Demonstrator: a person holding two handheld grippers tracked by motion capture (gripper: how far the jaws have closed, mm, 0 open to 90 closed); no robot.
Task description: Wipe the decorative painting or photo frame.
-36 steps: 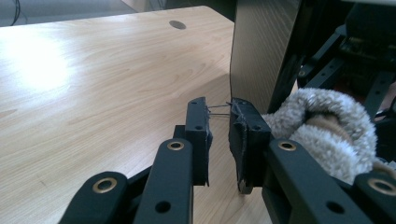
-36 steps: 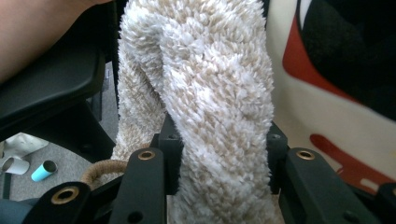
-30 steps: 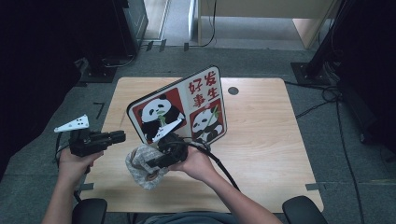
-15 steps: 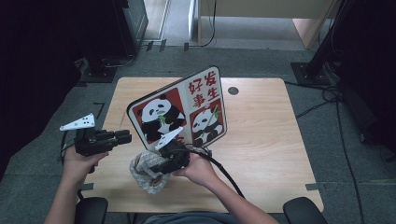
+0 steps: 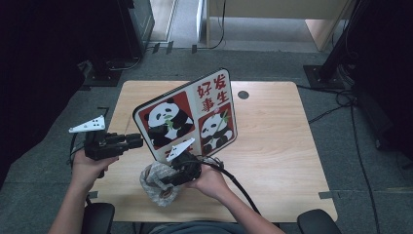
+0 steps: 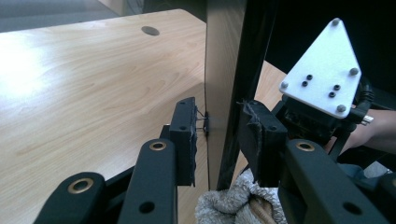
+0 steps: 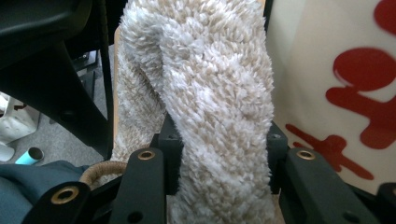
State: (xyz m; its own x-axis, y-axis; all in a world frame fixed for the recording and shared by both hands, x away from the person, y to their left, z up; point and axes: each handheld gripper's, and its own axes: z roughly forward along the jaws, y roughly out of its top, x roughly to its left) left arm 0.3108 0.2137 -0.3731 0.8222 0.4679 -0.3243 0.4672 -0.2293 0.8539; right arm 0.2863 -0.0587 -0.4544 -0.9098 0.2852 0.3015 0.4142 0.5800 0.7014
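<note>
Fingers (image 6: 187, 135) of the left gripper (image 5: 139, 141) have just been opening, and they now stand apart on either side of the left edge of the panda board (image 5: 195, 117). In the left gripper view the board's thin edge (image 6: 224, 56) runs up between the two pads with a sliver of gap on each side, so nothing is pinched (the board looks let go rather than held). It has kept its place since a second ago, standing nearly upright near the middle of the wooden counter (image 5: 277, 136) with its printed face toward the person.

The right gripper (image 5: 163, 180) has sunk a little toward the counter's near edge over the same second. It is clamped on a fluffy grey-beige cloth (image 5: 156, 187), which bulges between the pads in the right gripper view (image 7: 210, 84). The cloth hangs at the foot of the board, just beside its lower left corner; whether it touches the printed face I cannot tell.

My reading is that the board no longer needs steadying at that edge (it stands on its own). That leaves the left hand free to regrip or withdraw, while the cloth is well placed to start wiping the board low down.
</note>
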